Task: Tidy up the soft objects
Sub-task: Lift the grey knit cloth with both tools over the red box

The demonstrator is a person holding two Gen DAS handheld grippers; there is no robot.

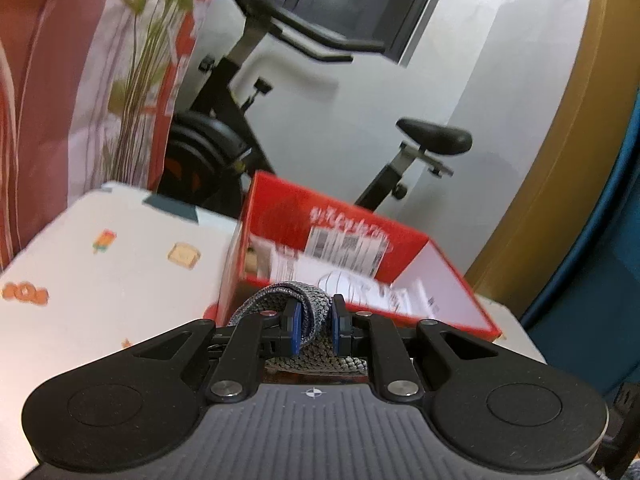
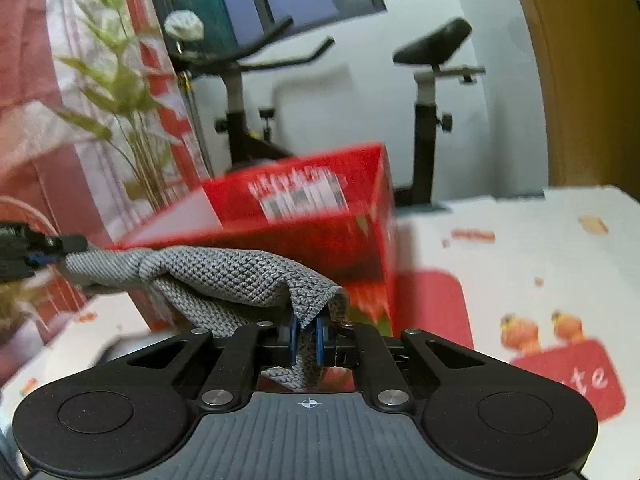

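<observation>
A grey knitted cloth (image 2: 232,276) hangs stretched between my two grippers in front of an open red cardboard box (image 2: 304,232). My right gripper (image 2: 307,340) is shut on one corner of the cloth, which bunches up over its blue pads. In the left wrist view my left gripper (image 1: 316,330) is shut on a folded edge of the same cloth (image 1: 316,308), with the open red box (image 1: 340,236) just beyond it. The left gripper's tip also shows at the left edge of the right wrist view, gripping the cloth's far end.
The box stands on a table covered in a white cloth with food prints (image 1: 104,280). Papers and small packages (image 1: 360,288) lie inside the box. An exercise bike (image 1: 248,120) stands behind the table, with a red patterned curtain (image 1: 60,80) to its left.
</observation>
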